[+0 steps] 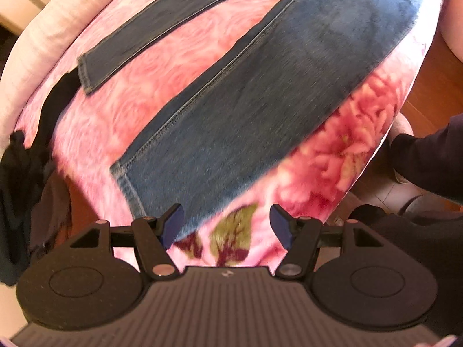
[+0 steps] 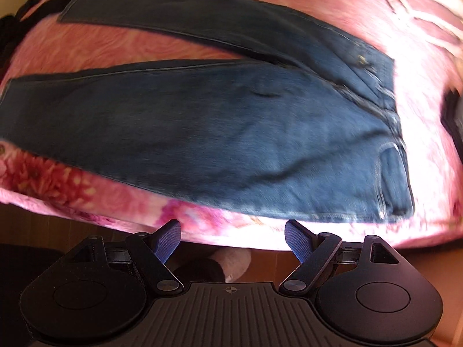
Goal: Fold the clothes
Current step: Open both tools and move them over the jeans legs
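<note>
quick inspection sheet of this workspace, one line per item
surface: pink floral blanket on a bed
job's things: jeans spread flat, legs apart, not yet folded
clutter: dark clothes at the bed's far end; a dark thing at the right-view edge, too blurred to name
grippers: left tongs open over the near leg's hem area; right tongs open at the bed edge; both hold nothing
cables: nothing seen
surroundings: wood floor; pale headboard; person's dark sleeve
</note>
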The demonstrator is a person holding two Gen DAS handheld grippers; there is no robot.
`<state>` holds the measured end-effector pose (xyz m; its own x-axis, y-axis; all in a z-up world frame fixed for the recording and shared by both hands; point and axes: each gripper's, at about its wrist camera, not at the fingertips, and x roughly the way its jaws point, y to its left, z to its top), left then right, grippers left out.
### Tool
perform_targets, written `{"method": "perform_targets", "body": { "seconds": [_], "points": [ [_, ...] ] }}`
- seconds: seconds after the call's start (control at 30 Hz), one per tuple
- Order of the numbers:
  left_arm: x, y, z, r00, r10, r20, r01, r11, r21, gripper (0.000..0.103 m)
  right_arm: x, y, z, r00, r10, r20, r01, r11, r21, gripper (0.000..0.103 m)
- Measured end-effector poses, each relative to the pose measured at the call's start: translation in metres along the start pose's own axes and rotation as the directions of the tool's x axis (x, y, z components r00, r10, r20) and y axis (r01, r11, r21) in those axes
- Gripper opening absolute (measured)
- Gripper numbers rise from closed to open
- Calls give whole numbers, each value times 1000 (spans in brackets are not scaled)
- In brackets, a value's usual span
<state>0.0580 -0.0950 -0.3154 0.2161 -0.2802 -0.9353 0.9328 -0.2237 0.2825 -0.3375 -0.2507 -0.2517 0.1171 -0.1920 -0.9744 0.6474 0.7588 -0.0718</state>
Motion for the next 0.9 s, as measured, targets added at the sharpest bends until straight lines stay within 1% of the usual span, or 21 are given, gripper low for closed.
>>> {"method": "perform_targets", "body": {
  "seconds": [0.13,0.27,0.67,0.77,0.9],
  "points": [
    [-1,2,-7,1000,-13,5,13,999,-46,62,-1,14,20,1000,13,6,-13,998,-59,82],
    [0,2,-11,1000,-18,5,18,998,-57,62,-4,28,38,999,19,26,-15,993,-116,82],
    [3,11,-15,1000,7,14,-6,998,-64,62,2,54,53,999,45,20,-40,977,-209,82],
    [5,8,-14,999,18,26,-17,999,-38,62,4,56,54,998,53,16,-48,973,-227,82],
    [13,-4,-12,996,49,79,-56,995,77,62,7,56,49,999,42,21,-36,969,-244,82]
  ]
}}
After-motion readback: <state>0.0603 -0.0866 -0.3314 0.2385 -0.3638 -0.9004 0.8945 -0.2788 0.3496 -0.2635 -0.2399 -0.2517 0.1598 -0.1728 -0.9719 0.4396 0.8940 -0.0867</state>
